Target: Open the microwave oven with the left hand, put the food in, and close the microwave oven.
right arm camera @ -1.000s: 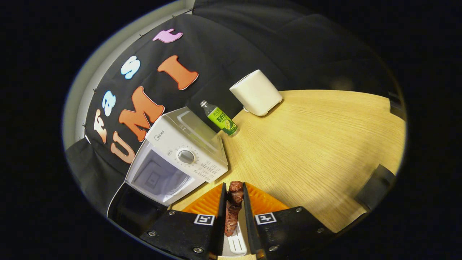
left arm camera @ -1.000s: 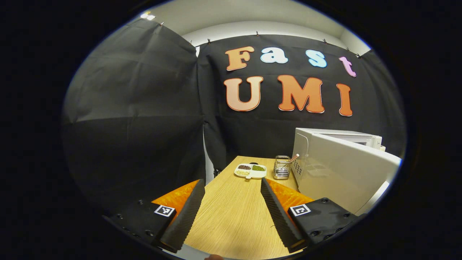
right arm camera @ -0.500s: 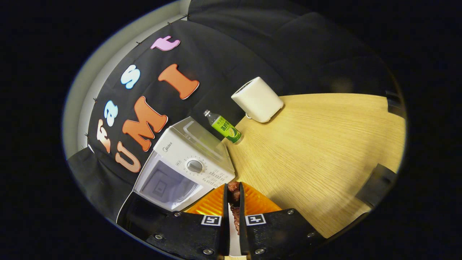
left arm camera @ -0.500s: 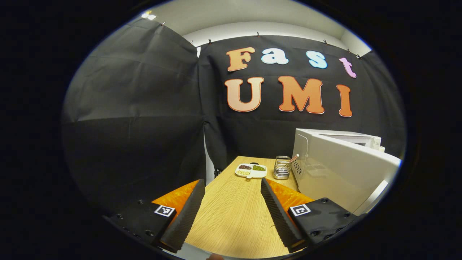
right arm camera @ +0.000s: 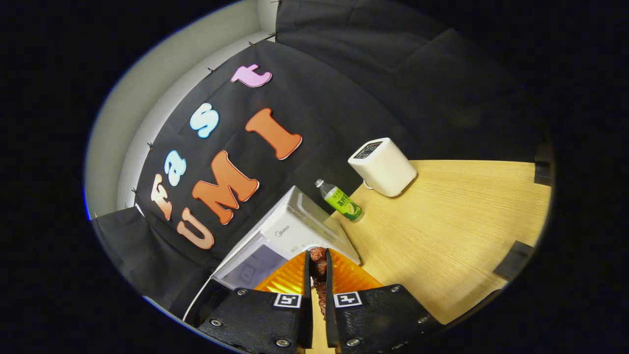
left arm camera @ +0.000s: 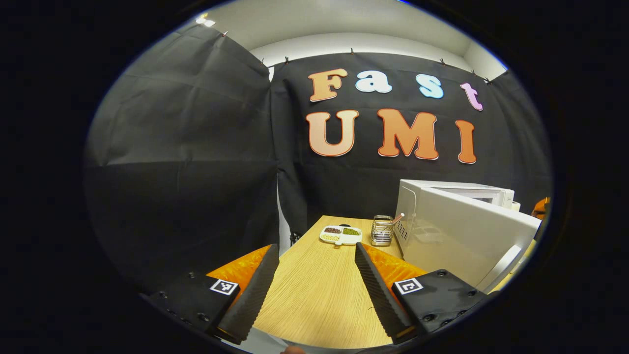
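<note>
The white microwave [left arm camera: 452, 196] stands at the right of the wooden table [left arm camera: 319, 295] with its door [left arm camera: 467, 238] swung open toward me. My left gripper [left arm camera: 312, 290] hovers low over the table, to the left of the door, open with nothing between its fingers. In the right gripper view the microwave [right arm camera: 295, 233] lies just beyond the fingertips, its open cavity [right arm camera: 250, 265] at the lower left. My right gripper [right arm camera: 316, 285] is shut on a brown piece of meat [right arm camera: 319, 268], held in front of the microwave.
A divided white dish of beans [left arm camera: 340, 234] and a wire holder [left arm camera: 382, 231] sit at the table's far end beside the microwave. A green bottle [right arm camera: 341, 201] and a white box-shaped appliance [right arm camera: 383, 167] stand past the microwave.
The right gripper has closed tighter on the meat and swung up and nearer to the microwave. The left gripper has barely shifted and stays open.
</note>
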A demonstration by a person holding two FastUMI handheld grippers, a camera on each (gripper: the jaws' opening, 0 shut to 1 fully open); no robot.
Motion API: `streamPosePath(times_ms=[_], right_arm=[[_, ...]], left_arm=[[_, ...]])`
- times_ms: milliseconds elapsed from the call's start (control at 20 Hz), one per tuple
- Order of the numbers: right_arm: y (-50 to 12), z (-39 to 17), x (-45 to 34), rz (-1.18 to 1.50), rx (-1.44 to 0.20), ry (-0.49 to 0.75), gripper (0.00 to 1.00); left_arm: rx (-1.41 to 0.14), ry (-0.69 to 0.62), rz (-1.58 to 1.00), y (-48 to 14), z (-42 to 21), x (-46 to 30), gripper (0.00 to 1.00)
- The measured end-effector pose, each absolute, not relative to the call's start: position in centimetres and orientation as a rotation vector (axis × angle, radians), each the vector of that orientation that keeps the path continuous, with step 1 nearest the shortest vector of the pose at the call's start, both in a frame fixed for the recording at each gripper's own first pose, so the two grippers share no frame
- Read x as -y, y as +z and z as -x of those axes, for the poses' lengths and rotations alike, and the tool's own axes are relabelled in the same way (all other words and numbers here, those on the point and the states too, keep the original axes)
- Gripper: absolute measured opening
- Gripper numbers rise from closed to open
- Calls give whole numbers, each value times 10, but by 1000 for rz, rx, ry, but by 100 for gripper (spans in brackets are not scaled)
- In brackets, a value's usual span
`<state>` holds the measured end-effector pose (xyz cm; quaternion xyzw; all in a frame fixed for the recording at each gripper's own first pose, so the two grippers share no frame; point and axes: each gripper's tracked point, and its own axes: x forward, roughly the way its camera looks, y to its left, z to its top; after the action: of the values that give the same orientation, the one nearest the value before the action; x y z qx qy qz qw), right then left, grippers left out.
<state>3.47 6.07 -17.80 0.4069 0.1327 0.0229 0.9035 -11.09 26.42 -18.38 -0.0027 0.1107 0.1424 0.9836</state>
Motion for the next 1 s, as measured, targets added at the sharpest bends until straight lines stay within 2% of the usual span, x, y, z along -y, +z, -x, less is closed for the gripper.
streamPosePath(times_ms=[200, 300, 550, 600, 800, 1000], right_arm=[[-155, -45, -105, -853, -254, 118, 10], [-145, -52, -123, -871, -239, 133, 10], [-149, -76, -178, -882, -260, 163, 10], [-152, -82, -193, -876, -273, 169, 10], [-171, -109, -229, -886, -290, 143, 10], [-194, -140, -269, -921, -306, 108, 10]], left_arm=[[-219, 272, 17, -184, 117, -262, 100], [-221, 266, 23, -186, 118, -262, 97], [-235, 245, 36, -191, 119, -258, 100], [-235, 238, 35, -191, 119, -256, 97], [-229, 231, 29, -189, 115, -260, 99], [-239, 232, 25, -196, 105, -267, 97]])
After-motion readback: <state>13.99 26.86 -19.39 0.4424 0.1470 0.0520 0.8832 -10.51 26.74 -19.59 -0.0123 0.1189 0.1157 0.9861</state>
